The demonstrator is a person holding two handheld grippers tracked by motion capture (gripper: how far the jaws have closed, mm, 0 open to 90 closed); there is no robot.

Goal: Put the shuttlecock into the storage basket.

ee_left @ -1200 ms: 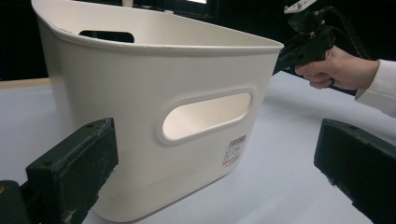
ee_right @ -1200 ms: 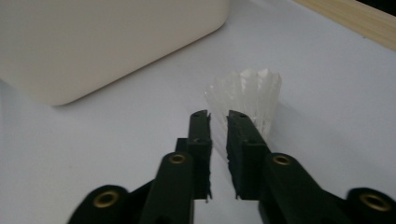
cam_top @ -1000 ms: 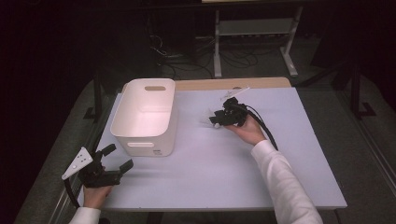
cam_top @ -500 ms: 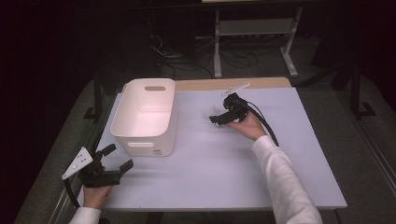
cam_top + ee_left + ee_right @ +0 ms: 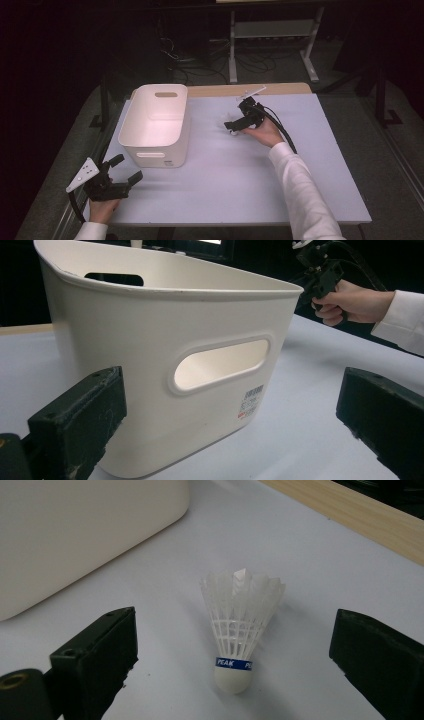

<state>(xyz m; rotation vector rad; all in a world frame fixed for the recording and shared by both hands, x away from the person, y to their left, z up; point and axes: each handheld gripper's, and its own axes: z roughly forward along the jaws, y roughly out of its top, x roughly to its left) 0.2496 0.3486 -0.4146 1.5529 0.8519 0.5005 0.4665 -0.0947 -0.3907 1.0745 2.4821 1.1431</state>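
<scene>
Jaws of the left gripper (image 5: 122, 172) stood apart, empty, at the near left corner of the worktop (image 5: 225, 195), levelled at the handle slot of the white bin (image 5: 156, 125) just beyond, seemingly parked in readiness rather than engaged. That bin sat left of centre, upright; as much of its interior as showed held nothing. Further right, the right gripper (image 5: 231, 125) lay low over the worktop, its jaws having just been opening and now standing wide apart either side of the shuttlecock (image 5: 241, 630). It rested cork-down between them, untouched, apparently just released, outside the bin.
</scene>
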